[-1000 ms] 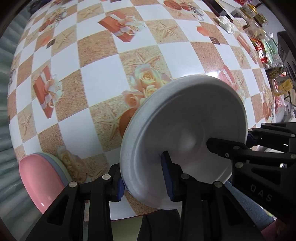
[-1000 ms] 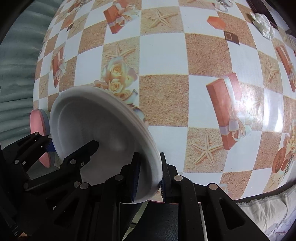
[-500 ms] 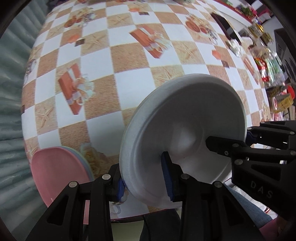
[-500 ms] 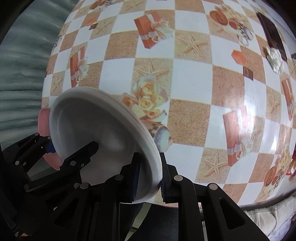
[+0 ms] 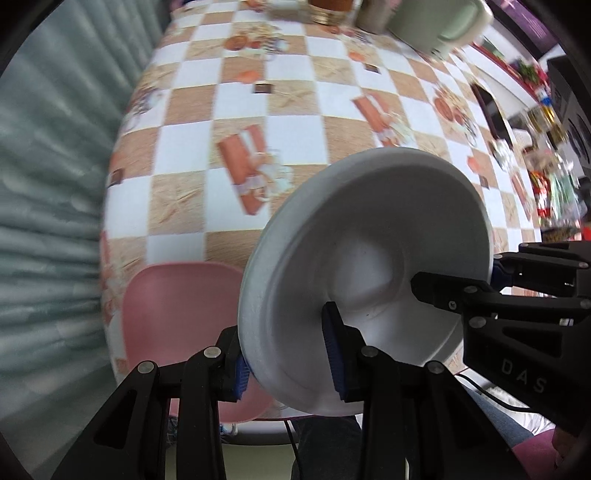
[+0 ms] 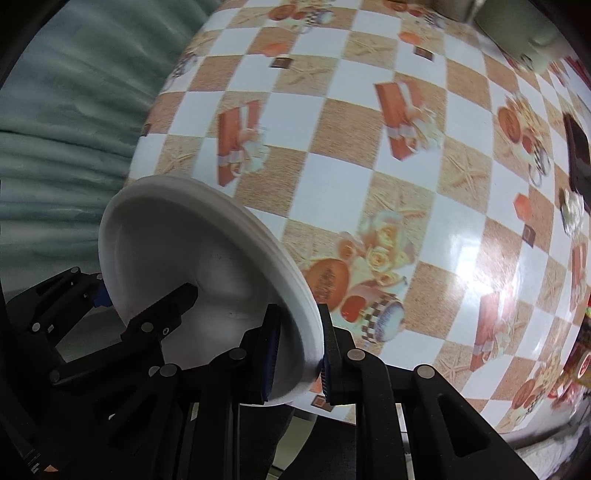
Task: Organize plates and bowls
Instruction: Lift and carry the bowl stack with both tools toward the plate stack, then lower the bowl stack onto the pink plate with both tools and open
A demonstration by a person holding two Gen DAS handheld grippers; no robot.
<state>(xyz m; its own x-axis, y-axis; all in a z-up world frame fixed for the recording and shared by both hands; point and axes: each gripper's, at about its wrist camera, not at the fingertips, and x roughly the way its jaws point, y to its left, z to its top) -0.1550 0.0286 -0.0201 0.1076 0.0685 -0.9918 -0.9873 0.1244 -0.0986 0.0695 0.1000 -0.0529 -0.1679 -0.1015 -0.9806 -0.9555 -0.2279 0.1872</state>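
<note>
While both tongs, left (image 5: 286, 354) and right (image 6: 295, 350), pinch the white plate (image 5: 369, 258), you have yet to stack it on the pink plate (image 5: 177, 314) at the worktop's (image 5: 295, 129) near-left corner.

My white plate (image 5: 369, 266) hides the pink plate's (image 5: 177, 314) right side and the desk (image 5: 295, 147) beyond my left jaws. The far desk objects (image 5: 436, 22) are blurred and cut off by the top edge. Past my right jaws, clutter (image 5: 546, 177) is too blurred to identify.
</note>
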